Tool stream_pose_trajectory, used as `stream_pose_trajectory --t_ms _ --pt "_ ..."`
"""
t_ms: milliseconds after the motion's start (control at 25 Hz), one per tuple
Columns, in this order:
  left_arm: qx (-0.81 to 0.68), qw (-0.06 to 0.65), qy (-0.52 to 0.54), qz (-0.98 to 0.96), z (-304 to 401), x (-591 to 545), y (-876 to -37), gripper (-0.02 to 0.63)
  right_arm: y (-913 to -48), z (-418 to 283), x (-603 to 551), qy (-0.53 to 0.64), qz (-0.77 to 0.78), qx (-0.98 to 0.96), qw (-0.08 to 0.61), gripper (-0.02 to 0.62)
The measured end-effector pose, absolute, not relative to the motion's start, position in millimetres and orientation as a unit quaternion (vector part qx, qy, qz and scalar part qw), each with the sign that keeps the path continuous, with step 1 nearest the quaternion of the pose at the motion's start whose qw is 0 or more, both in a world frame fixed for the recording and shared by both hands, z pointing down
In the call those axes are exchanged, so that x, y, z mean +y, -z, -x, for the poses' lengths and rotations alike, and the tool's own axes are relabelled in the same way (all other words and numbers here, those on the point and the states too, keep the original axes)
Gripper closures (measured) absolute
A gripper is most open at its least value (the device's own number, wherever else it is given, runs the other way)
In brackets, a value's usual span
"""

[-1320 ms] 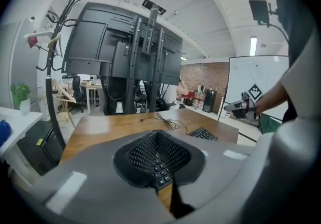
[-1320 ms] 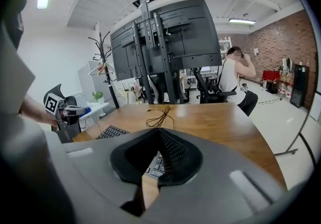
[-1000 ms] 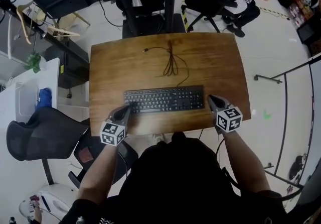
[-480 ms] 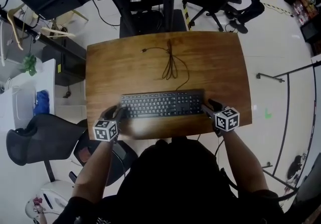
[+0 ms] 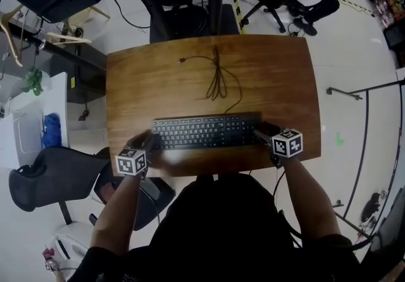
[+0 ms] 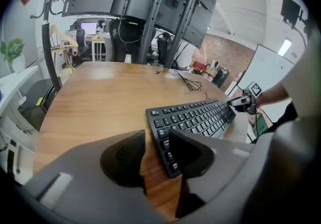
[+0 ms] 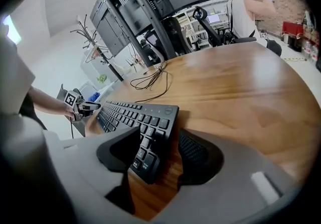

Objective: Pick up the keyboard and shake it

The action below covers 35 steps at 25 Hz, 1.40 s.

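Your left hand-held gripper (image 5: 150, 142) sits at the left end of the keyboard (image 5: 205, 131). Its jaws have just been opening and stand spread, with that end's near corner between them, unpinched. The keyboard lies flat on the worktop (image 5: 272, 72), reaching from one hand-held gripper to the other, with its cable (image 5: 217, 78) bundled beyond. Your right hand-held gripper (image 5: 262, 133) has just been opening too, and its spread jaws straddle the right end without gripping.
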<state>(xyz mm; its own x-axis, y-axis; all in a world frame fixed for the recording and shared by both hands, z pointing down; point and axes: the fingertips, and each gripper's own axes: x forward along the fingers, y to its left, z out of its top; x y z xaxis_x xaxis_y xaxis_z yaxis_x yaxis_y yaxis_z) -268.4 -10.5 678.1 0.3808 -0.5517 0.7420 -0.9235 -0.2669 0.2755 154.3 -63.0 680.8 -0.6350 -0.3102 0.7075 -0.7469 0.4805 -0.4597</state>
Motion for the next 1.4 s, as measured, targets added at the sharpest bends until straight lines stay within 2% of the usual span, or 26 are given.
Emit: stream_pose_trajectory --t_ms 560,920,1120,1400 --pt "-0.459 0.385 -0.262 -0.757 255 -12 -694 0.446 -688 -148 -60 -0.424 -0.303 -0.811 0.265 0.347" --pt "-0.441 0.454 -0.194 -0.750 250 -11 -697 0.454 -685 -141 -64 -0.450 -0.297 -0.810 0.232 0.351" --pt "-0.434 0.482 -0.162 -0.743 250 -10 -697 0.474 -687 -145 -66 -0.461 -0.300 -0.802 0.232 0.434" --pt "-0.415 0.517 -0.139 -0.735 250 -10 -696 0.480 -686 -146 -66 -0.485 -0.293 -0.794 0.219 0.449"
